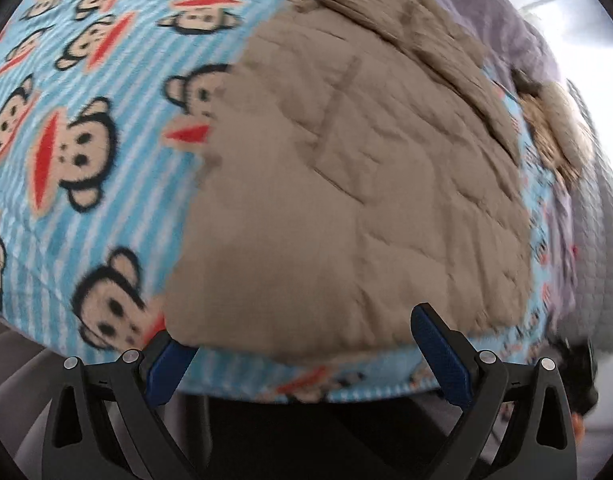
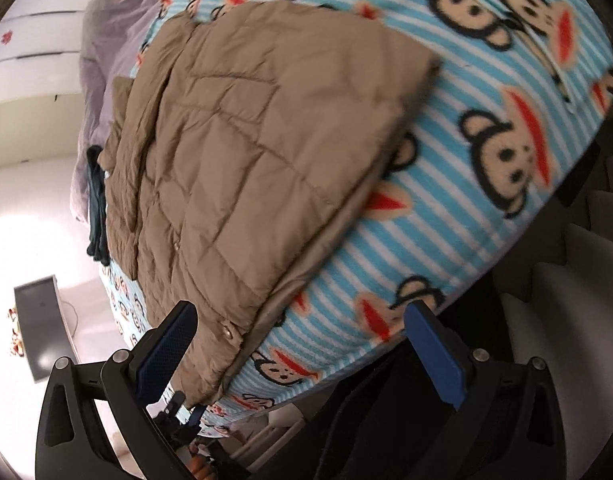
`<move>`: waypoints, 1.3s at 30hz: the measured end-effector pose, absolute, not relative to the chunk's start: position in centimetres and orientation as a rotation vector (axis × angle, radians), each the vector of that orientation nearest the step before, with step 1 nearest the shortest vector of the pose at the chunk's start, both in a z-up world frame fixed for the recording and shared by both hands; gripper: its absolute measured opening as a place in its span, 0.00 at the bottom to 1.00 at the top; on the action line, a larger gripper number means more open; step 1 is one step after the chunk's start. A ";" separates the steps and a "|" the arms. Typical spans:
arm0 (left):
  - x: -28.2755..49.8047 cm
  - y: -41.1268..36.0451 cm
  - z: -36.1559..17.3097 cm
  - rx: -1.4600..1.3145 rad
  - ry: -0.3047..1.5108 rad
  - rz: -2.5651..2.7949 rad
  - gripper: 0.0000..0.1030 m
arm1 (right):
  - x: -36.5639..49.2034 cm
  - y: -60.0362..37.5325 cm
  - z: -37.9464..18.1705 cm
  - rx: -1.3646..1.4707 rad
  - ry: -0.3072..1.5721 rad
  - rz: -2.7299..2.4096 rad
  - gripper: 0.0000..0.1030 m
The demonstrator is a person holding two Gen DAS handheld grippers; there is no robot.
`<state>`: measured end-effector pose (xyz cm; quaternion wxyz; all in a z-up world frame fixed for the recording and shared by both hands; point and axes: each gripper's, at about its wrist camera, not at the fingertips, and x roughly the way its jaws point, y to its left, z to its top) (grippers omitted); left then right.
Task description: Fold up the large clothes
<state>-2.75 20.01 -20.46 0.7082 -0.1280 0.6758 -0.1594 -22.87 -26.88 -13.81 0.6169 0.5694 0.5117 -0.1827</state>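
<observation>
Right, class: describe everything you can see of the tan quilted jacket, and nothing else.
The tan quilted jacket is padded, with stitched square panels, and its fabric looks smooth and slightly creased. It lies flat, apparently partly folded, on the blue striped monkey-print blanket. A round snap button shows near its lower edge in the right wrist view. A furry trim, perhaps a hood edge, shows at its far end in the left wrist view. Both the left gripper and the right gripper are open at its near hem, neither clamping it.
</observation>
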 end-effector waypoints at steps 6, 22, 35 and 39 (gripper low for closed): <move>-1.8 21.4 -22.0 -0.350 1.524 -0.230 0.98 | -23.2 -28.6 -15.1 1.317 1.200 -0.455 1.00; -2.2 17.6 -22.9 -0.534 1.527 -0.272 0.98 | -20.0 -34.2 -21.0 1.595 1.024 -0.408 0.98; -1.6 16.8 -17.9 -0.461 1.405 -0.340 0.13 | -18.3 -34.7 -19.8 1.536 1.071 -0.318 0.07; -0.4 16.4 -15.2 -0.480 1.352 -0.363 0.13 | -16.5 -35.1 -17.9 1.455 1.091 -0.257 0.06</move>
